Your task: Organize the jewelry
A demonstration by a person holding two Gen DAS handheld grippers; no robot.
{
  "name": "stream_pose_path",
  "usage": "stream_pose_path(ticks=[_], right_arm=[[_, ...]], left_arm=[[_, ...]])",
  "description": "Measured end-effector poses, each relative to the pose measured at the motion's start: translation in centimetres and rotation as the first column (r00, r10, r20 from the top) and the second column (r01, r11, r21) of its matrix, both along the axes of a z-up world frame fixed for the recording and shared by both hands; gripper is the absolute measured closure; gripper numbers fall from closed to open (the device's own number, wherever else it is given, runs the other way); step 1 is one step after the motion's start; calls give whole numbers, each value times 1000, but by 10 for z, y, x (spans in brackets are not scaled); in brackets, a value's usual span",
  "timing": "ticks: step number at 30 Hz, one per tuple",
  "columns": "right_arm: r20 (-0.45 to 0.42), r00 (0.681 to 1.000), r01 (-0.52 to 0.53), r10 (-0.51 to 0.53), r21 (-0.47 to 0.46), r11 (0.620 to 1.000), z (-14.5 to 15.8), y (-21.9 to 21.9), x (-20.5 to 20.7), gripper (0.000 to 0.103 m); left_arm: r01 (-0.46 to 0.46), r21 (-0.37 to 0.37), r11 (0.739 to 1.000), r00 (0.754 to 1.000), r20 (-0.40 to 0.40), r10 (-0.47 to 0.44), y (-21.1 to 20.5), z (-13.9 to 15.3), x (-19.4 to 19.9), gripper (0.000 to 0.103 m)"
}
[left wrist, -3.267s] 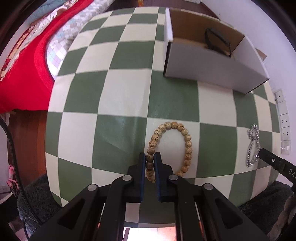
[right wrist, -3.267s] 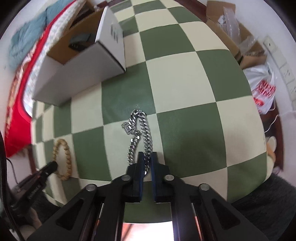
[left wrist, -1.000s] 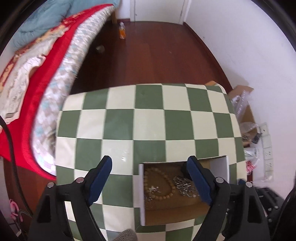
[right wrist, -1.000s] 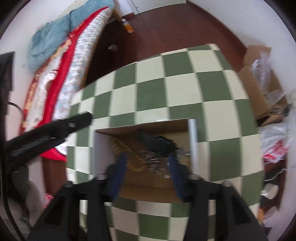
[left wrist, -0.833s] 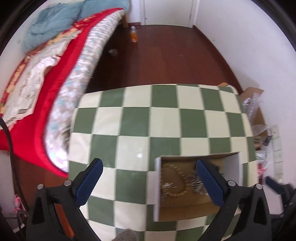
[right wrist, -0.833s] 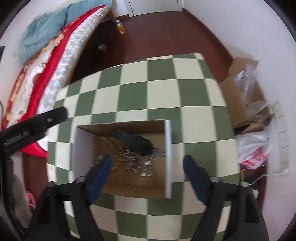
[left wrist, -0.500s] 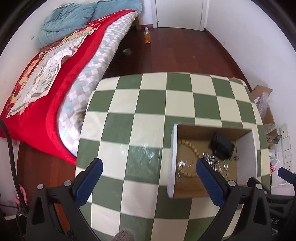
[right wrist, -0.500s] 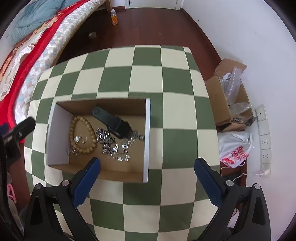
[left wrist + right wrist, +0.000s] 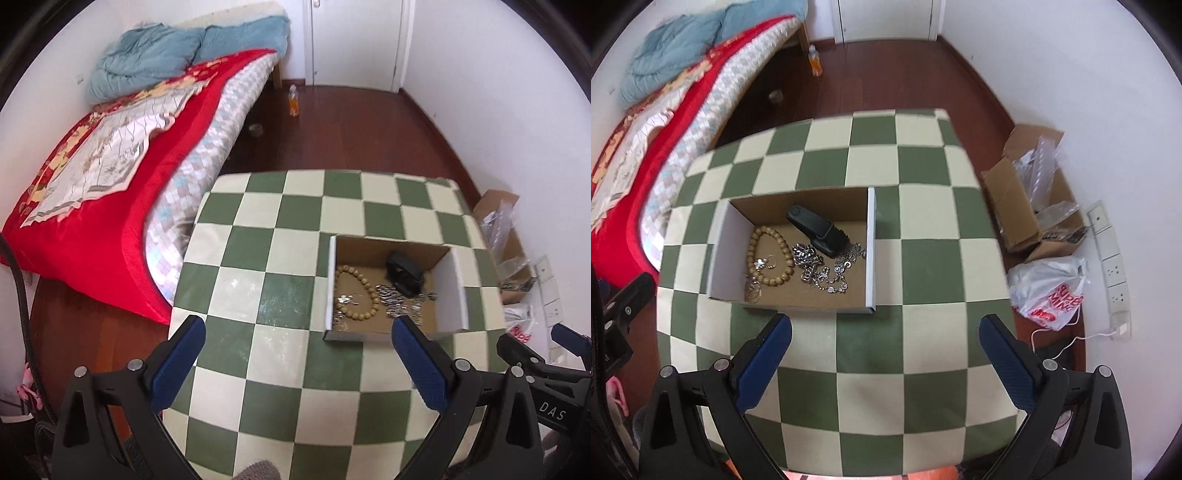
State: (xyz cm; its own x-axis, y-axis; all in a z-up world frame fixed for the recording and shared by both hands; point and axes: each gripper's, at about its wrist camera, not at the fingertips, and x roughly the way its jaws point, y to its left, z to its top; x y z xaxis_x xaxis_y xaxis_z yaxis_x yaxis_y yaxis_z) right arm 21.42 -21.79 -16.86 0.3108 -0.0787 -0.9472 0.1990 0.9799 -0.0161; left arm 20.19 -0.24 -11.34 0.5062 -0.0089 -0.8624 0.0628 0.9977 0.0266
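An open cardboard box (image 9: 453, 291) (image 9: 871, 251) stands on the green-and-cream checkered table (image 9: 280, 273) (image 9: 923, 258). Inside lie a wooden bead bracelet (image 9: 360, 291) (image 9: 775, 254), a silver chain (image 9: 397, 299) (image 9: 822, 271), small silver pieces and a black object (image 9: 404, 271) (image 9: 818, 229). My left gripper (image 9: 299, 354) is wide open and empty, high above the table, left of the box. My right gripper (image 9: 886, 349) is wide open and empty, above the table's near part, in front of the box.
A bed with a red blanket (image 9: 110, 177) (image 9: 646, 122) lies left of the table. A cardboard carton (image 9: 1030, 206) and a white plastic bag (image 9: 1049, 291) sit on the wooden floor at right. An orange bottle (image 9: 293, 105) stands on the floor beyond.
Both grippers let the bracelet and the chain go into the box, opened wide and have pulled up and back from it. The box now shows farther away in both views.
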Motion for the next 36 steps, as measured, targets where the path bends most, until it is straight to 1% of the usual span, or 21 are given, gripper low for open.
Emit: stream_pose_path(ticks=[4,6,12,18,20,22,28,33,36], right_arm=[[64,998,-2,2,-8,1000,31,2,-24,1],[104,995,-7,9,-20,1000,51,4,-39,1],[219,975,-11,25,-67,998,110,12,-81,1],[291,956,-13,38,-86,996,154,19,-113,1],[310,950,-11,37,-84,996,166,19,-123,1],[331,943,-9,43,-103,995,180,20,-132,1],[352,934,-18,58,-118,993,202,24,-143,0],[347,936,-19,59,-119,993,207,22,-136,0],[339,939,-19,60,-123,992,206,21,-130,0]], left_arm=[[11,-7,1000,998,58,-11,2,32,-24,0],[21,-11,1000,996,86,-20,3,45,-34,0],[53,-13,999,985,163,-50,5,85,-70,0],[57,-43,997,979,199,-47,11,115,-98,0],[55,-61,997,979,197,-43,14,123,-105,0],[62,-70,996,979,198,-47,14,129,-111,0],[45,-76,996,984,176,-31,14,137,-114,0],[9,-56,998,988,153,0,14,139,-106,0],[-15,-45,999,988,154,22,14,138,-101,0]])
